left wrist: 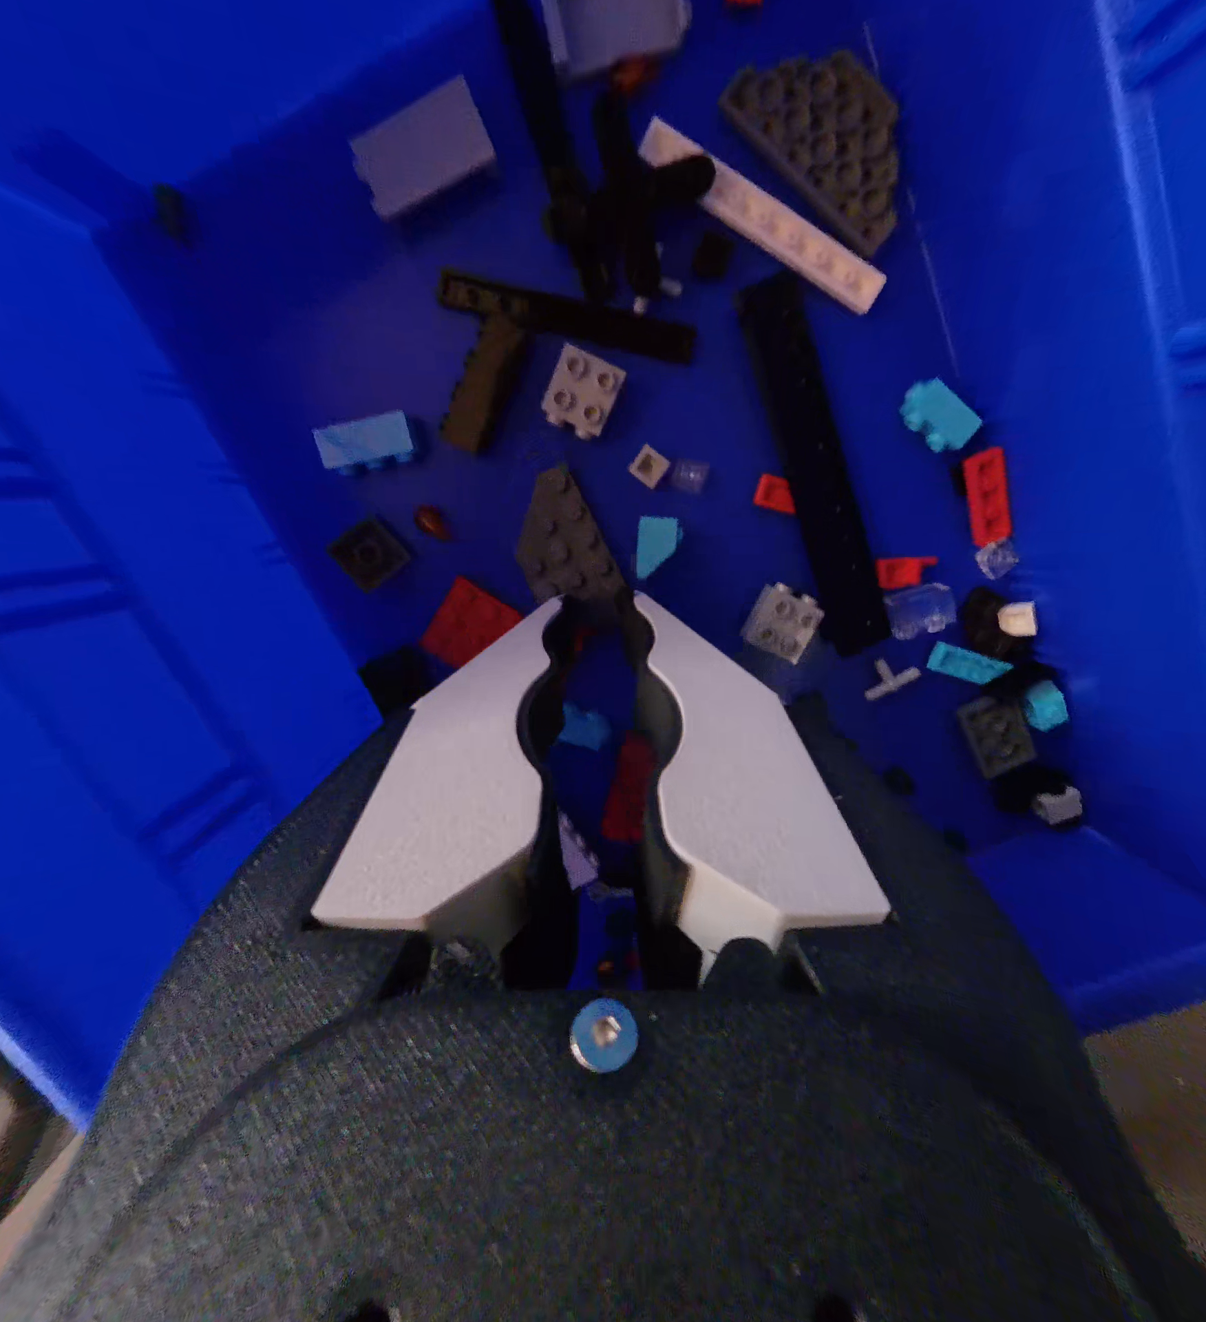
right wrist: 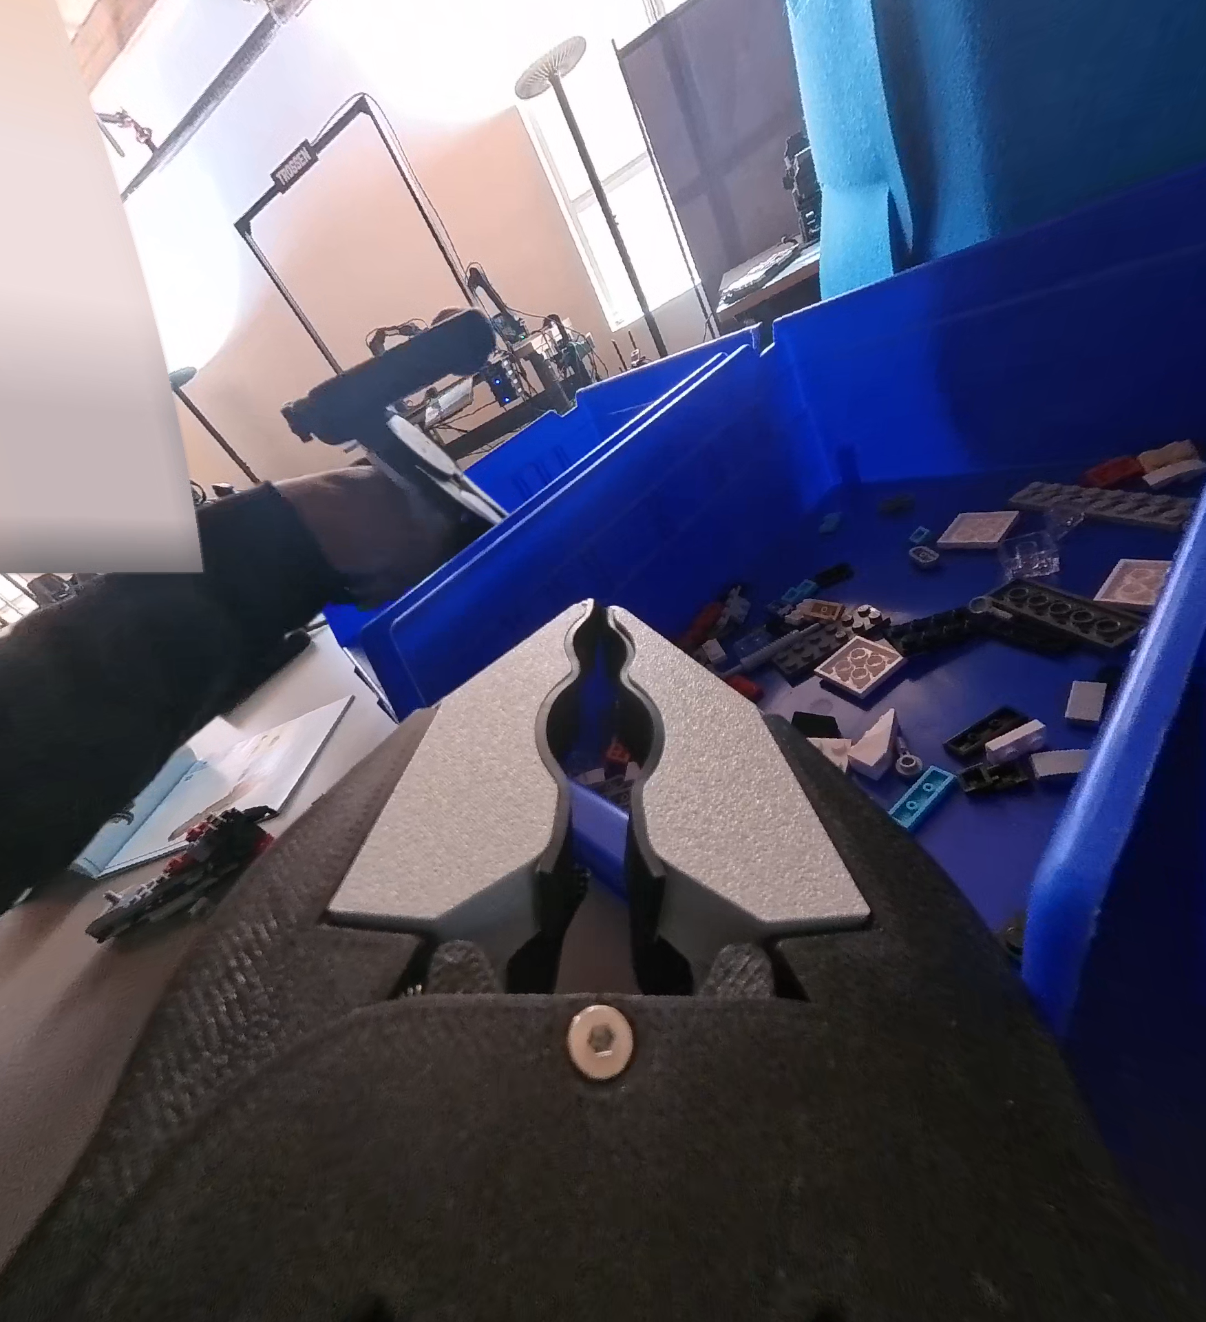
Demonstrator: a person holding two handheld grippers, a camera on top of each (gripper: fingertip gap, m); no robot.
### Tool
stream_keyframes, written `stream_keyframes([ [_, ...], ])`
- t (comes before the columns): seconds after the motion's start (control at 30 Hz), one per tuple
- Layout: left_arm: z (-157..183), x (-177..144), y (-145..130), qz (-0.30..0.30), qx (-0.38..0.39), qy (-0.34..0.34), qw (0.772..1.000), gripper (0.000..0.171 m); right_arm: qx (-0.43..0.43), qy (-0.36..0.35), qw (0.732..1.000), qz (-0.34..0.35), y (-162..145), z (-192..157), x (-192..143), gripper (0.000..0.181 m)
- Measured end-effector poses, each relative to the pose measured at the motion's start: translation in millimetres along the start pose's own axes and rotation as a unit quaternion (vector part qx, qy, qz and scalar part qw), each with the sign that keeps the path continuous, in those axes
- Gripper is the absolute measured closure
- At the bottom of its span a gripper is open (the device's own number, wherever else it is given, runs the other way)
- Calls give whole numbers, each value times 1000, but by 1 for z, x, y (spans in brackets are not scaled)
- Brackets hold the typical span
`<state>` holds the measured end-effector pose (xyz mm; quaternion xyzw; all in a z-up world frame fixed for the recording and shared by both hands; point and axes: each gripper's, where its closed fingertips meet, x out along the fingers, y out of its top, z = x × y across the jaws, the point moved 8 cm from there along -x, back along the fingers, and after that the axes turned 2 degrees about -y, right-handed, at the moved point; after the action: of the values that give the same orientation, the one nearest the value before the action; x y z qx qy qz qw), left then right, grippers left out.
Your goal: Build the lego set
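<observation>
My left gripper (left wrist: 596, 599) reaches down into a blue bin (left wrist: 157, 429) of loose lego pieces. It is shut on the near end of a dark grey wedge plate (left wrist: 564, 536), which points away from the tips. A red plate (left wrist: 468, 619), a turquoise slope (left wrist: 657, 544) and a light grey 2x2 brick (left wrist: 782, 621) lie close by. My right gripper (right wrist: 600, 609) is shut and empty, above the near rim of a second blue bin (right wrist: 1122, 787) holding more pieces. A partly built black and red model (right wrist: 178, 887) lies on the table to its left.
An open instruction booklet (right wrist: 228, 780) lies behind the model. A person's dark sleeve (right wrist: 157, 644) crosses the right wrist view's left side, holding the other gripper (right wrist: 407, 400) over the farther bin (right wrist: 586, 443). A long black plate (left wrist: 815, 465) and a white plate (left wrist: 764, 214) lie deeper in the bin. About 25 cm separates my left fingertips from my right. The light grey 2x2 brick (left wrist: 782, 621) sits 4 cm or so from the ends of my left fingers.
</observation>
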<state>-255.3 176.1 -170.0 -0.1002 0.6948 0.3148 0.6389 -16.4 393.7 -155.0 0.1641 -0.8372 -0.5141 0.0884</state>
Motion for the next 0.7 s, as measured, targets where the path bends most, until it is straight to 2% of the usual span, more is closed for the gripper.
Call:
stream_keyframes([
  [0.1, 0, -12, 8, 26, 4, 4, 1000, 158, 0, 0, 1000, 0, 0, 0, 0, 180],
  [0.27, 10, -9, 46, 98, 33, -29, 994, 152, 0, 0, 1000, -1, 0, 0, 0, 180],
  [0.4, 11, 18, 64, 76, 38, -39, 996, 147, 1, 0, 1000, 1, 0, 0, 0, 180],
  [0.47, 10, 26, 66, 65, 44, -25, 997, 152, 3, 0, 1000, 2, 0, 0, 0, 181],
  [0.53, 7, 29, 66, 63, 43, -13, 997, 162, 3, 0, 1000, 2, 0, 0, 0, 180],
  [0.7, -5, 19, 61, 80, 21, 3, 997, 162, 4, 3, 1000, 1, 0, 0, 0, 180],
])
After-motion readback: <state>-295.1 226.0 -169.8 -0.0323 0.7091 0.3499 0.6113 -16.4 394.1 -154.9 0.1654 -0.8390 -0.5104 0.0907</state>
